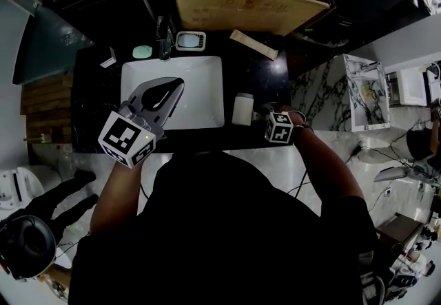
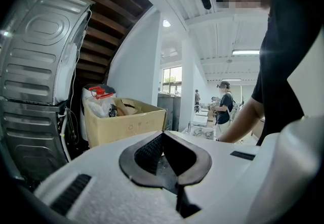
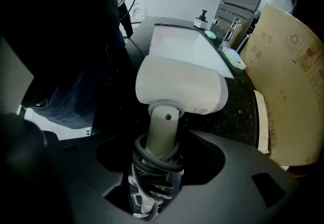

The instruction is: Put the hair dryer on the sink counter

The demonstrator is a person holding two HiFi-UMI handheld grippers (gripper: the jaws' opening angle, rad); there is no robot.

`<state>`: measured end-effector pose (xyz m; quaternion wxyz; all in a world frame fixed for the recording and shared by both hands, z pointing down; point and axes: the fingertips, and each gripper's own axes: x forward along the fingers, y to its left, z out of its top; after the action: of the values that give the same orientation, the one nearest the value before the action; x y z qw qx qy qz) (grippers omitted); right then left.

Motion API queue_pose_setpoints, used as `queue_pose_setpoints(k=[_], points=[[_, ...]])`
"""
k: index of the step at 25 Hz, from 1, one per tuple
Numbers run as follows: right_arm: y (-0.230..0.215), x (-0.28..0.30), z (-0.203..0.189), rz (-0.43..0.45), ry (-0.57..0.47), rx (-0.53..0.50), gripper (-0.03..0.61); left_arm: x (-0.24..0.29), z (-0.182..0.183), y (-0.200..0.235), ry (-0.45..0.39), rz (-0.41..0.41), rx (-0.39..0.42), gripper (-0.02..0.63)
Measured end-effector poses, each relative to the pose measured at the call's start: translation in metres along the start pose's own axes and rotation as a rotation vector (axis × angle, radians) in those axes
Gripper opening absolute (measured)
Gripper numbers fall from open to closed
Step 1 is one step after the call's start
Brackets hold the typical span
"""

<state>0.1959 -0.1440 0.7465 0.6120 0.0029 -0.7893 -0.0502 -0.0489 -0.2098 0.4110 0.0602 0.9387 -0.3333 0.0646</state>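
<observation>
Right gripper (image 3: 159,153) points steeply down, jaws clenched on the handle of the hair dryer (image 3: 179,84), right where the black cord (image 3: 152,163) is wound round it. My guess is that the grip is there so the cord stays bundled and the white body hangs clear in front. The dryer body is over the dark counter (image 1: 265,83), just right of the white sink (image 1: 203,107) and near the front edge. I cannot tell if it touches the stone yet. That spot looks chosen to keep it out of the basin and short of the cardboard box (image 1: 241,1) at the back. Left gripper (image 1: 153,100) is over the basin, roughly level, jaws pressed together on nothing. It is likely just parked out of the way. Placing looks nearly done; release not yet made.
</observation>
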Motion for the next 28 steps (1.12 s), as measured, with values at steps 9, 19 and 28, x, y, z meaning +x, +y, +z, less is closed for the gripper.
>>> queue_pose_setpoints(k=[9, 19, 28], points=[[-0.0023, 0.0007, 0.0029, -0.050, -0.019, 0.002, 0.281, -0.0049, 0.0008, -0.0015, -0.006, 0.005, 0.004, 0.015], [-0.0081, -0.0016, 0.0030, -0.083, -0.023, 0.027, 0.331, -0.0065, 0.0025, -0.0045, -0.002, -0.002, 0.012, 0.015], [-0.0068, -0.0037, -0.0009, -0.099, 0.003, 0.012, 0.331, -0.0087, 0.0056, -0.0044, -0.007, -0.003, 0.015, 0.015]])
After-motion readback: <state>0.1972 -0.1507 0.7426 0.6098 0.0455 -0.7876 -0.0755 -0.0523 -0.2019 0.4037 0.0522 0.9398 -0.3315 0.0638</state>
